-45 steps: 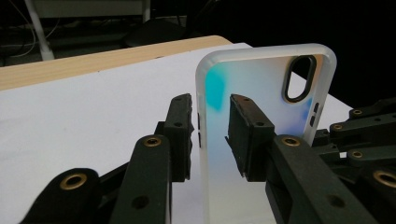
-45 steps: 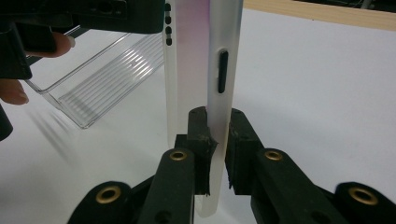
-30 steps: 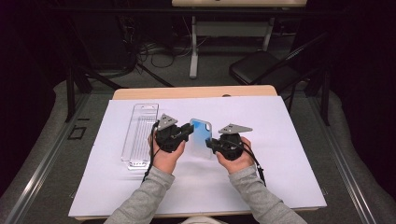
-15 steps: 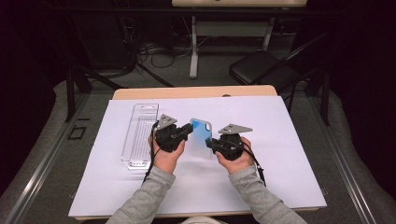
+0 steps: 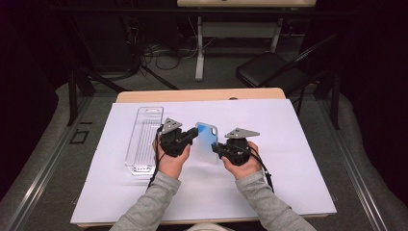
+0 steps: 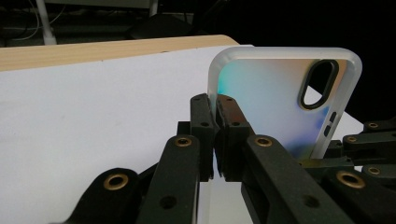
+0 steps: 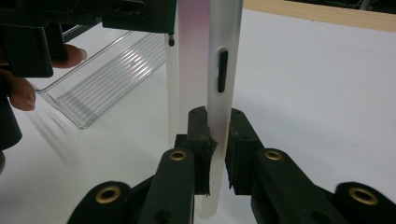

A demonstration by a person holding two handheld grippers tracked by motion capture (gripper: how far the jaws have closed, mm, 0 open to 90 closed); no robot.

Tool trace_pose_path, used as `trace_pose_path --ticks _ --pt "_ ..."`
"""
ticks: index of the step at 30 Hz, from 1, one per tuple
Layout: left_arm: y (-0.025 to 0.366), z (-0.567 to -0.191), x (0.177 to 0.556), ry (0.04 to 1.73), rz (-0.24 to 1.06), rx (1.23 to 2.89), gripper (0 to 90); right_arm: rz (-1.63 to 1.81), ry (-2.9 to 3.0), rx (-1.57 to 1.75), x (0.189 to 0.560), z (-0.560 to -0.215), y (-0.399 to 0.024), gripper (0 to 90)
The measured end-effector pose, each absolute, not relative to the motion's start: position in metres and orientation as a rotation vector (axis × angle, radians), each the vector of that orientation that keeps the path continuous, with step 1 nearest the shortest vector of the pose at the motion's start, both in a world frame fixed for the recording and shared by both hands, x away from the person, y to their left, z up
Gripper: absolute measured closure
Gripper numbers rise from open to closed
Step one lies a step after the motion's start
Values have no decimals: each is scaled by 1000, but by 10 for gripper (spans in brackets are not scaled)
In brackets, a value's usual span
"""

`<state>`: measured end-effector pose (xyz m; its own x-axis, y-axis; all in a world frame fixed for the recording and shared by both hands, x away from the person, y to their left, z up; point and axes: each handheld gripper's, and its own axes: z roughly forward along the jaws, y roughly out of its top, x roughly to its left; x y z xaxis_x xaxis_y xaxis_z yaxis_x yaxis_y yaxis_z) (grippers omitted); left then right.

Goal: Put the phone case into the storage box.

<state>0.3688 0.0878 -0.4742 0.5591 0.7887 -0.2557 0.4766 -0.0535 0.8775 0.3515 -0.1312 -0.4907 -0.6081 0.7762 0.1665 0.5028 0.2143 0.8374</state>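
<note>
Phone case (image 5: 208, 143) being held upright above the worktop (image 5: 288, 159), between both hands: left gripper (image 6: 215, 135) just closing, clamped on one edge, right gripper (image 7: 215, 154) clamped on the other. Keeping both clamps even, avoiding twist.

Both units match: left gripper (image 5: 192, 135) and right gripper (image 5: 217, 148) are matte black, each topped by a grey three-cornered plate. Jaw linkages are chunky black bars with brass-coloured pivot bushings and small black screws. A black cable trails from each. The person wears grey long sleeves (image 5: 144, 214).
</note>
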Motion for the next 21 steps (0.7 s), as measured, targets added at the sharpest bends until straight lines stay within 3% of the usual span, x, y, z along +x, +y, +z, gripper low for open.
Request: trace_pose_path --ticks 21 --pt "87 -474 368 1075 368 1690 874 1354 2202 1199 351 -490 -131 817"
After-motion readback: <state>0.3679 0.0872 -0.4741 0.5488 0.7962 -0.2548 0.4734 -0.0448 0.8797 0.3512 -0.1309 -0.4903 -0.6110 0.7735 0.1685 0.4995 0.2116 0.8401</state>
